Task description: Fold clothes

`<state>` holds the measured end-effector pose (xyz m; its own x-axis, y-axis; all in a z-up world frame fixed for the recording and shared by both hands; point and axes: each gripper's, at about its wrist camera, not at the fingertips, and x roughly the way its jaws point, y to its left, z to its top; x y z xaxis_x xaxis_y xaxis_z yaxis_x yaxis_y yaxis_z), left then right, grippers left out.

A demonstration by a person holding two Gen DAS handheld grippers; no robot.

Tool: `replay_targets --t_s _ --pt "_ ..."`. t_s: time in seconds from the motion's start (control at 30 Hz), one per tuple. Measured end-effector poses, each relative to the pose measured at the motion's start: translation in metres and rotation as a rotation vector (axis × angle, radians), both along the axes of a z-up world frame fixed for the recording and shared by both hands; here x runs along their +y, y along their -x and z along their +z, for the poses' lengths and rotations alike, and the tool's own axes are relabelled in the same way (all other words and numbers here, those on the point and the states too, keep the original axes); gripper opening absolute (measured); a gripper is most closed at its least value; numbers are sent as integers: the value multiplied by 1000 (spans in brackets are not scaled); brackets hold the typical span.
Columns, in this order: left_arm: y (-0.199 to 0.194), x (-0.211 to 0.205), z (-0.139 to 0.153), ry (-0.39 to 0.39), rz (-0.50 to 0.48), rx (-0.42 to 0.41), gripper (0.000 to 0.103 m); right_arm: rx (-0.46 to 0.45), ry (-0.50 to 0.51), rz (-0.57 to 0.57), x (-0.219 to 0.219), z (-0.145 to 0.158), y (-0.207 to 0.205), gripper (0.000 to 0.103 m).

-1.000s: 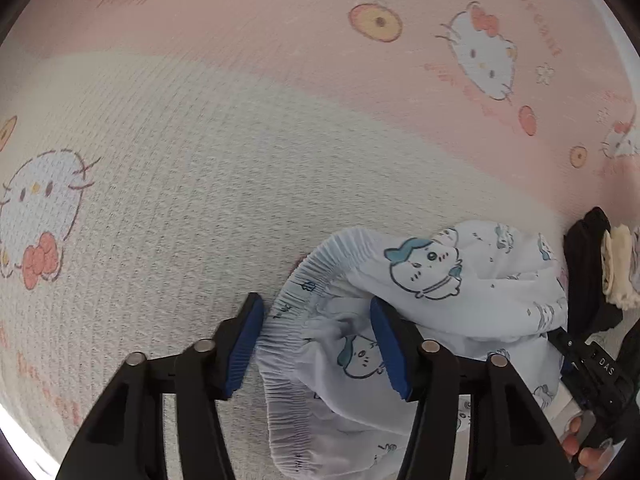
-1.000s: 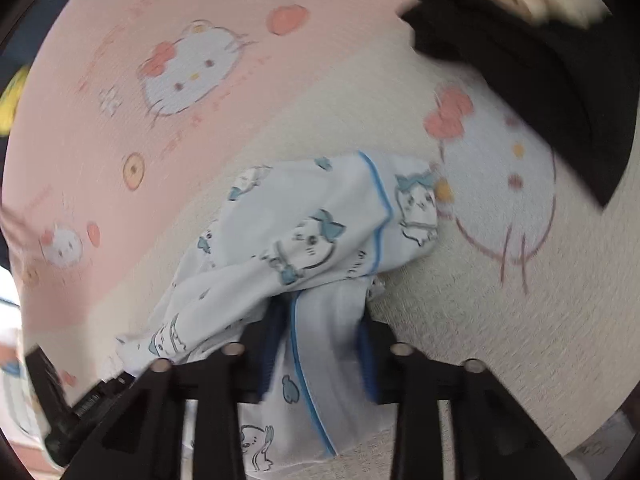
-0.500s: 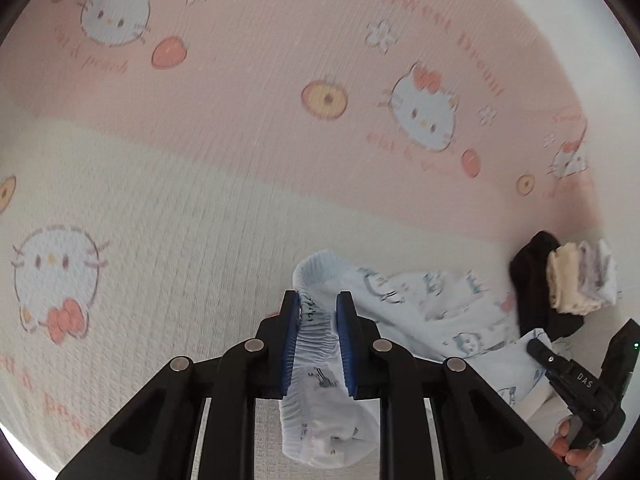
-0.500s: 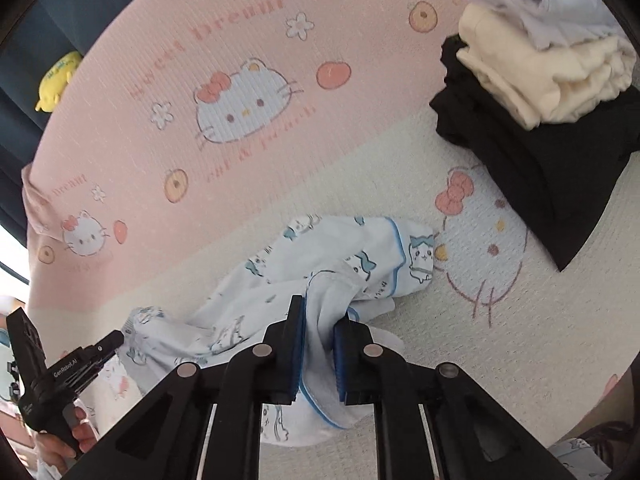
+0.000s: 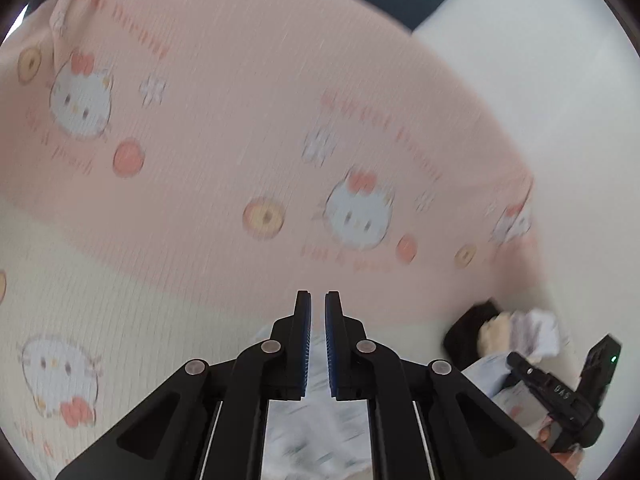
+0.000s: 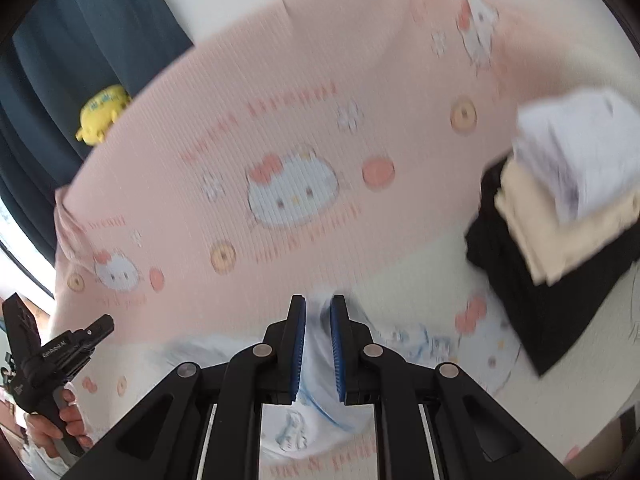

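Three folded clothes (image 6: 560,200) sat stacked far right on the bed (image 6: 320,100); both grippers, left gripper (image 5: 317,344) and right gripper (image 6: 317,348), pinched the unfolded pale-blue pajama (image 6: 316,412), folding barely begun.

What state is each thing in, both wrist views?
left gripper: shut on the printed garment.
right gripper: shut on the same garment.
printed garment: unfolded, pinched by both grippers.
clothes stack: folded, piled on the blanket.
blanket: spread flat.
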<state>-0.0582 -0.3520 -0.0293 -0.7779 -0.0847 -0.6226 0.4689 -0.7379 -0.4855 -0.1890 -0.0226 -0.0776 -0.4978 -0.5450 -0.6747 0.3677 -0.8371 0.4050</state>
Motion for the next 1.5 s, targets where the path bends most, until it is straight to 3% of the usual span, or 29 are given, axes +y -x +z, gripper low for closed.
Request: replay_targets --t_s 0.17,0.37,0.47,0.53,0.57,0.6,0.63,0.7,0.87,1.1,1.37,1.5 --pt "0 -9 17 -6 -8 35 6 9 0 -10 2 22 11 11" --pt "-3 -12 -25 -174 -24 -53 9 -106 -54 5 2 1 7 11" --pt "-3 -11 -47 -215 -18 -117 30 -193 -32 -11 9 -20 6 12" --pt "-4 -10 -55 -227 -21 -132 61 -235 -21 -25 13 -30 5 12" --pt "-3 -10 -58 -232 -22 -135 61 -249 -23 -32 15 -34 6 13" --pt "-1 -10 -60 -230 -25 -145 61 -260 -31 -38 16 -38 6 20" --pt "1 -9 -63 -227 -28 -156 61 -271 -38 -46 17 -41 6 37" --pt "5 -9 -68 -226 -34 -177 61 -291 -46 -61 19 -48 7 47" --pt "18 -9 -91 -238 -56 -247 61 -357 -30 -70 16 -67 13 48" --pt "34 -10 -144 -274 -76 -393 61 -454 -105 -47 -1 -107 24 48" --pt "41 -12 -181 -335 -65 -460 61 -566 -124 -57 -12 -142 26 48" --pt "47 -14 -191 -304 -42 -502 61 -582 -150 -30 -22 -149 29 52"
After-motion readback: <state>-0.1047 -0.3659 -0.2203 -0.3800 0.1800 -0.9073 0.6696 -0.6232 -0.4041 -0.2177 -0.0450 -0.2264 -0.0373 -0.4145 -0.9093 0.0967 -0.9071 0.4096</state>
